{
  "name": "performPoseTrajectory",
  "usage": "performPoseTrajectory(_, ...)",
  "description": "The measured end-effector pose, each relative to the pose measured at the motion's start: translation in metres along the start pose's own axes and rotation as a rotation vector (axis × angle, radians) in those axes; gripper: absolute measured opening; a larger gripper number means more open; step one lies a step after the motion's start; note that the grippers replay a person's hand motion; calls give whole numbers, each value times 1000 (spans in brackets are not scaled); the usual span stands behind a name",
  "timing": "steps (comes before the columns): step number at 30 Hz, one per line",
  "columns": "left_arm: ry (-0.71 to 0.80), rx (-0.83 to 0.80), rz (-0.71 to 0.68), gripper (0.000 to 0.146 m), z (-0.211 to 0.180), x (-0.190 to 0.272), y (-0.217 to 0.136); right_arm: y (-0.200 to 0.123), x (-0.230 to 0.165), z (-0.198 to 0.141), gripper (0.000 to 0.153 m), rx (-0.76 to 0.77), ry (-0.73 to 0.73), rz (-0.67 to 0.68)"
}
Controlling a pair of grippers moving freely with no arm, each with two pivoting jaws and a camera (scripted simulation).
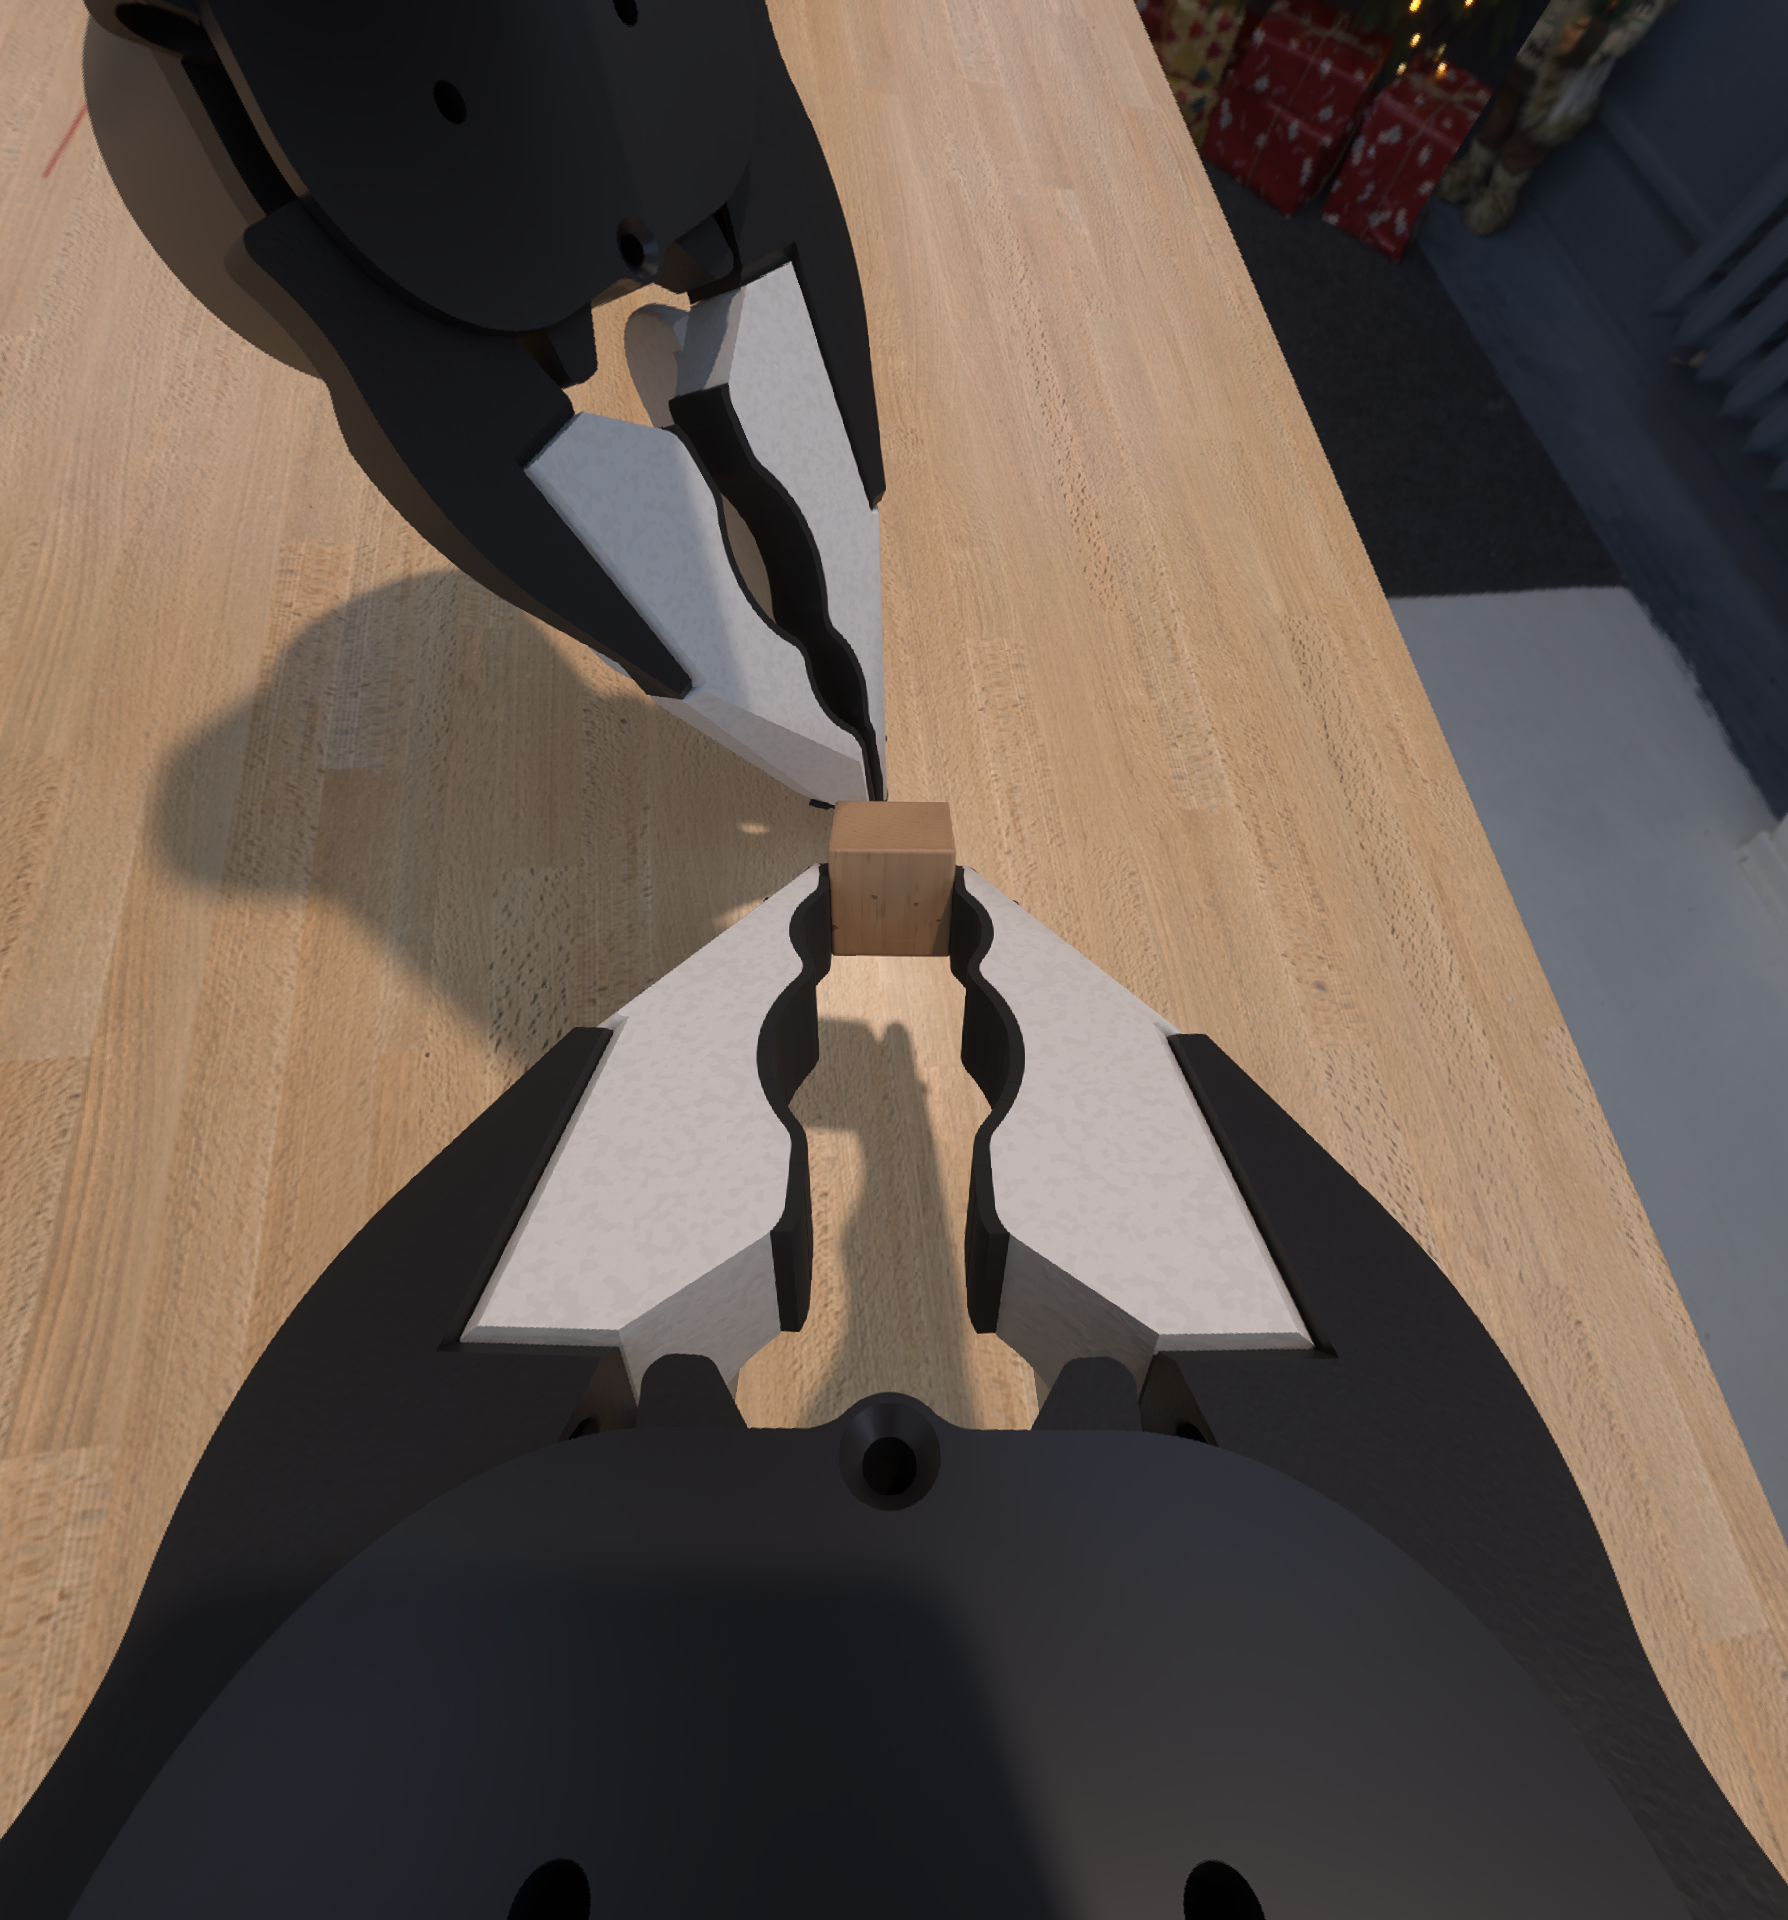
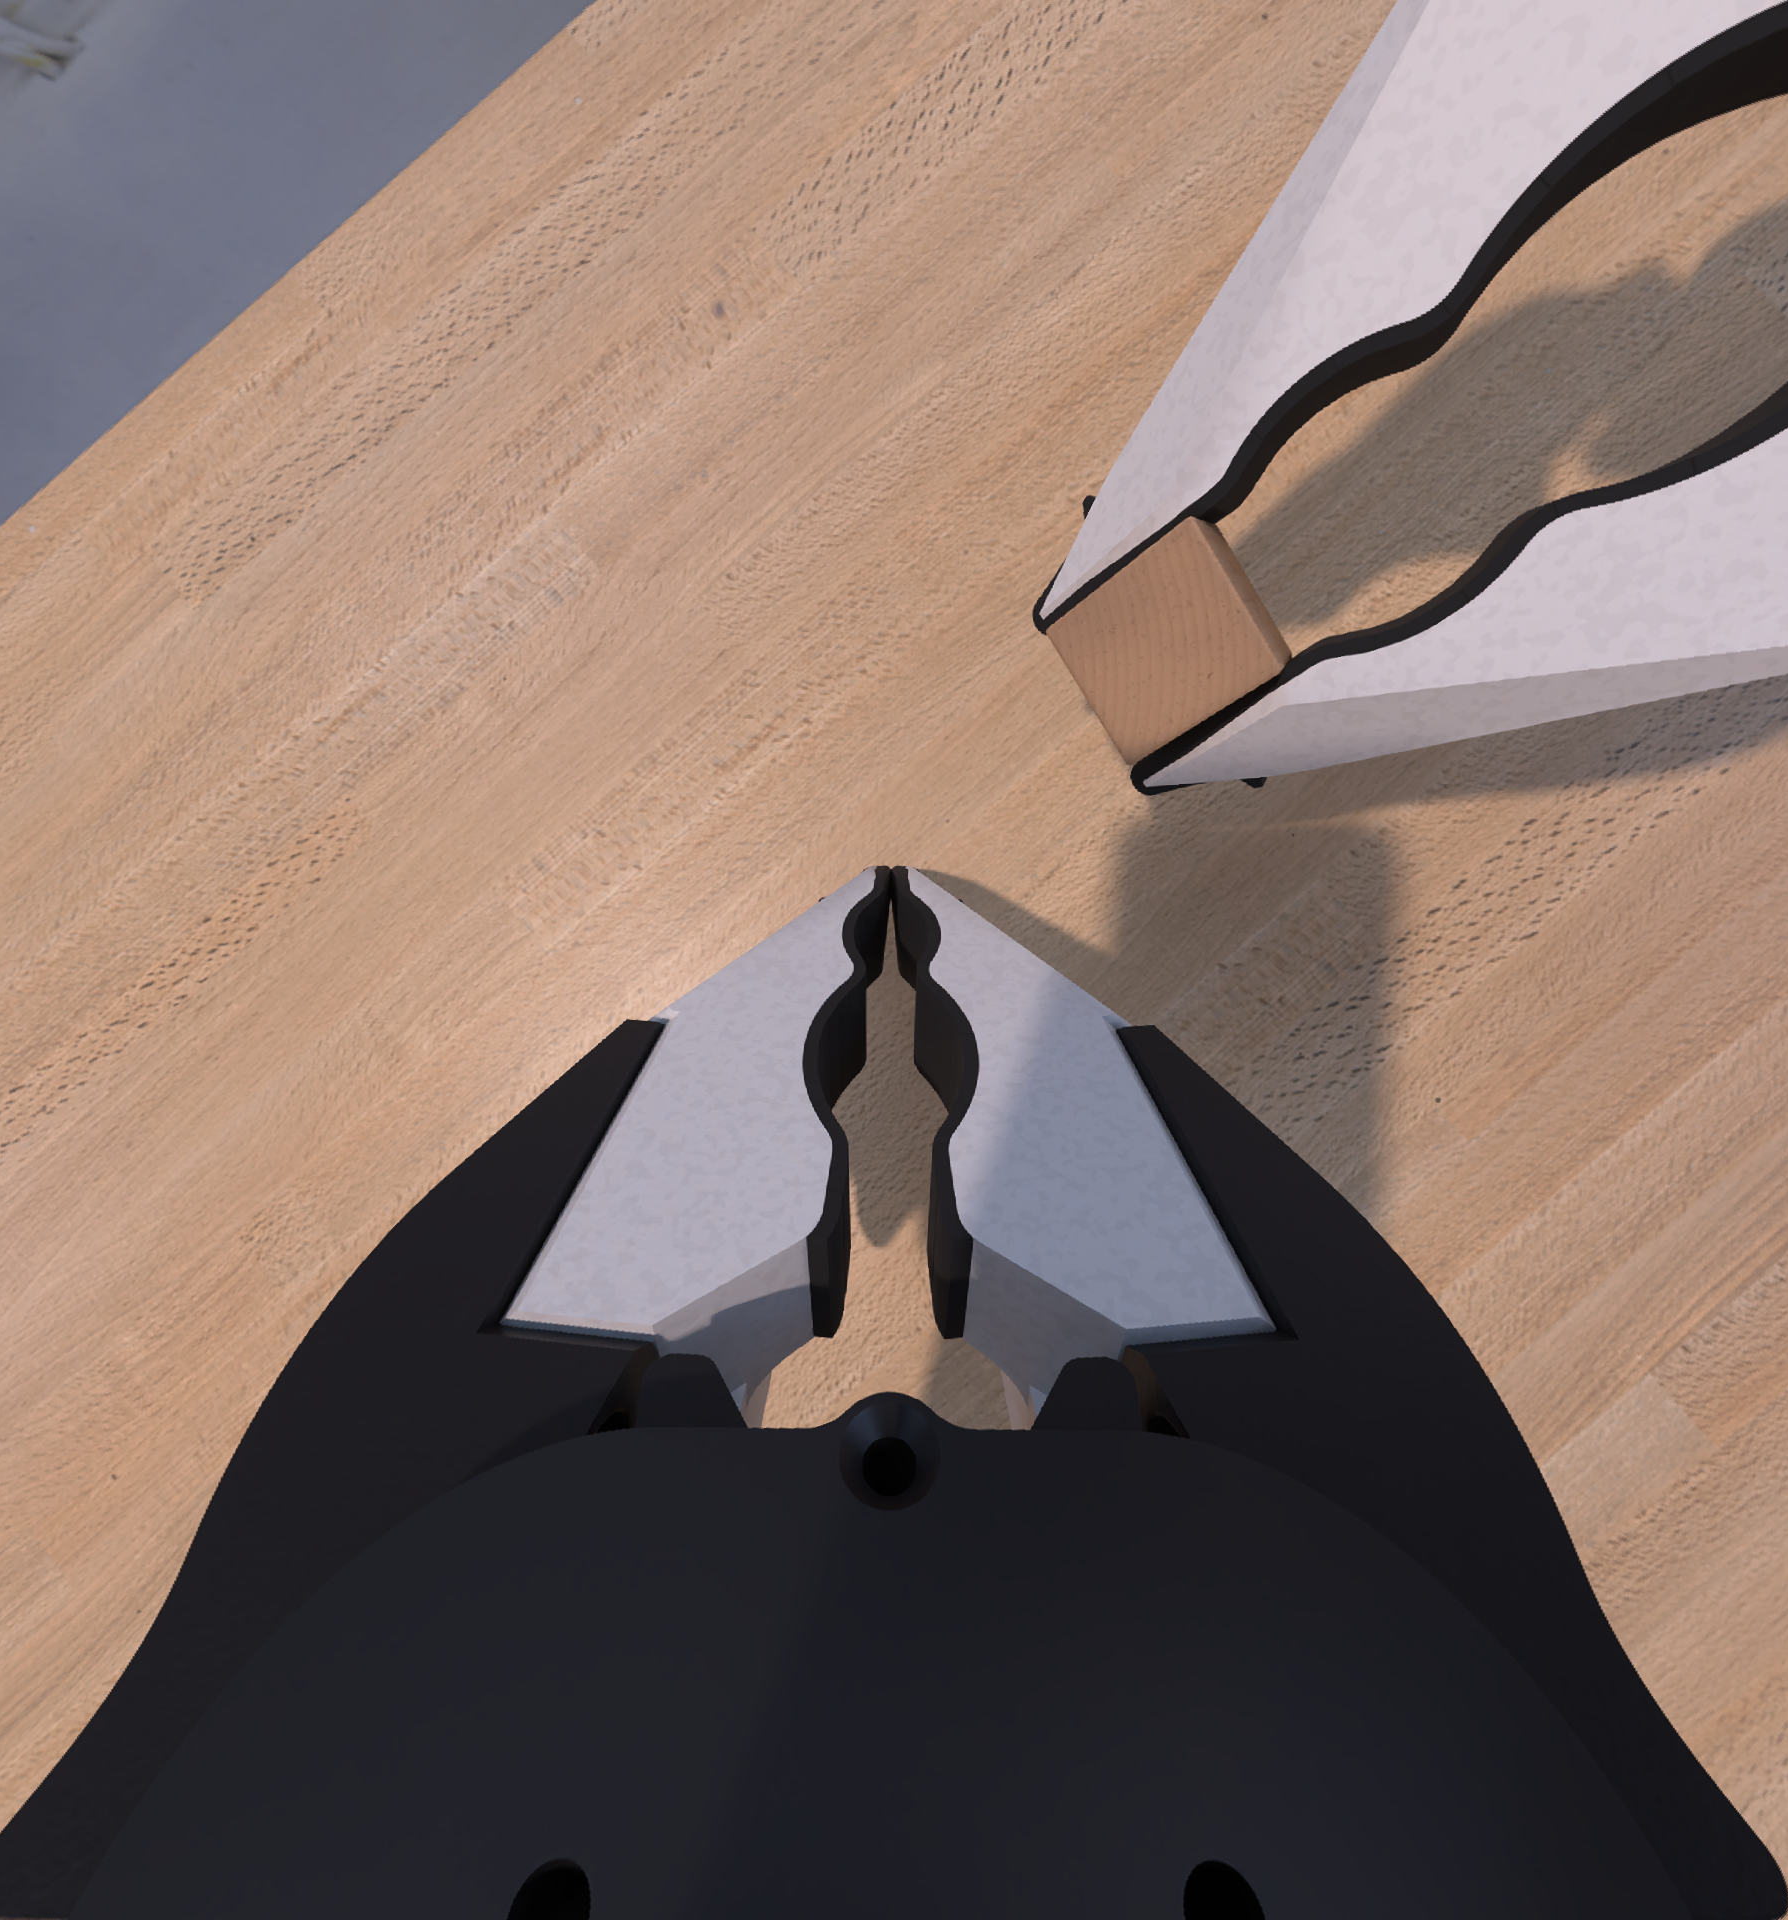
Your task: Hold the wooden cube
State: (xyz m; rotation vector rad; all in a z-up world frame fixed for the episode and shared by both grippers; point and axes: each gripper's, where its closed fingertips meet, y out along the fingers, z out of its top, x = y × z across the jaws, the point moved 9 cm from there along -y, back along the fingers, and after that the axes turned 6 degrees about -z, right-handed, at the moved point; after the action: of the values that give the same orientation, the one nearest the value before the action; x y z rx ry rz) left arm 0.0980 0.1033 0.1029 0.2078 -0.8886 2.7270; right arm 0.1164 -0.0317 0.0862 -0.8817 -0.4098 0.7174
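Observation:
The small wooden cube sits between the tips of my left gripper, which is shut on it, above the wooden table. My right gripper comes in from the upper left of the left wrist view, its jaws shut and empty, its tips just behind the cube's far top edge. In the right wrist view my right gripper is shut with nothing between its tips. The cube shows there at the upper right, clamped by the left gripper, a short way off from my right tips.
The table's long edge runs on the right of the left wrist view, with grey floor beyond it. Red wrapped boxes stand on the floor far off. In the right wrist view the table edge is at the upper left.

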Motion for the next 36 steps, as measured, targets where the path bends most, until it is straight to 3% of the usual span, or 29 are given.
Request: performPoseTrajectory(36,0,-23,4,21,0,2,1,1,-2,0,0,-16,-7,-2)
